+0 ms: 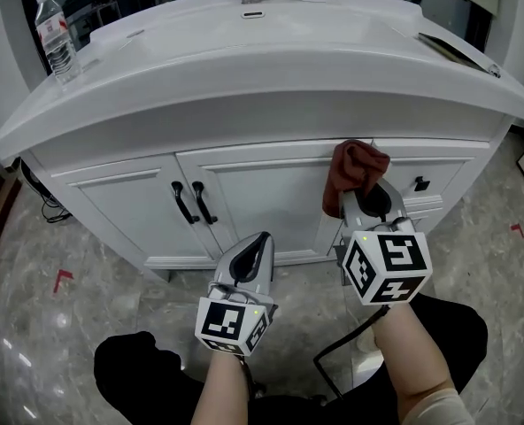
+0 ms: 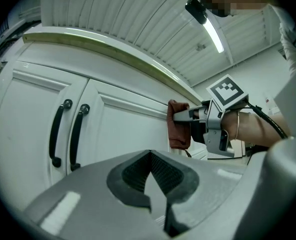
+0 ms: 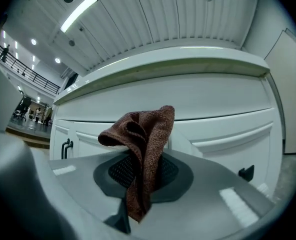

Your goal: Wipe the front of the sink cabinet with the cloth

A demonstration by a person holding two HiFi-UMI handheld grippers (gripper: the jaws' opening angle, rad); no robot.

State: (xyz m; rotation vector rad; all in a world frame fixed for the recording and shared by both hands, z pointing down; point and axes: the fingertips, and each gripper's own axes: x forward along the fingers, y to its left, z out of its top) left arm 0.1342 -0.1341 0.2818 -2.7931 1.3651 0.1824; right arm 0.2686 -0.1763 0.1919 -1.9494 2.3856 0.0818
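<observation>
The white cabinet fills the middle of the head view under the overhanging sink top. It has a pair of doors with black handles on the left and drawer fronts with a black knob on the right. A water bottle stands on the top's far left corner.

The cloth is a small rust-brown knit rag held high on the cabinet front, just under the overhang and right of the doors. From the left gripper view it seems to lie against the upper rail. The right gripper is clamped on it. The rag's lower end is pinched between the jaws and the rest bunches up in a loose fold past the tips.

The left gripper hangs lower, near the doors but not touching them, with its jaws closed together on nothing.

The cloth looks light, soft and floppy, so it will crumple rather than push flat. The grip low on the rag leaves a free wad to press on the panel, and that looks like the right place to hold it. A hard press could fold the wad aside, so the jaw tips might scrape the paint.
</observation>
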